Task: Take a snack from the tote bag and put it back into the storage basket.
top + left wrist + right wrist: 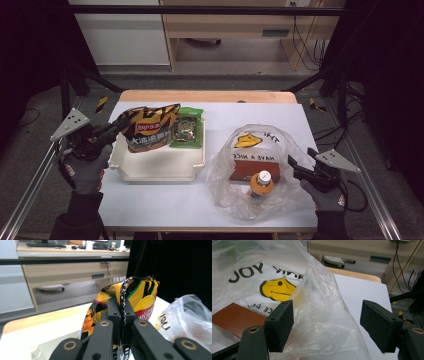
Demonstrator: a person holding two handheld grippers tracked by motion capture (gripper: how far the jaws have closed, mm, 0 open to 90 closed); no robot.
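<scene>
White table (165,205) stands before wooden desks (225,22).

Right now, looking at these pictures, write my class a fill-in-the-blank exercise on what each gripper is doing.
1. The left gripper is shut on the ____ bag's crimped edge.
2. The right gripper has its jaws ____ around the plastic bag.
3. The green packet lies in the white ____.
4. The plastic bag holds a bottle and a brown ____.

Missing words: chip; open; tray; box
</scene>
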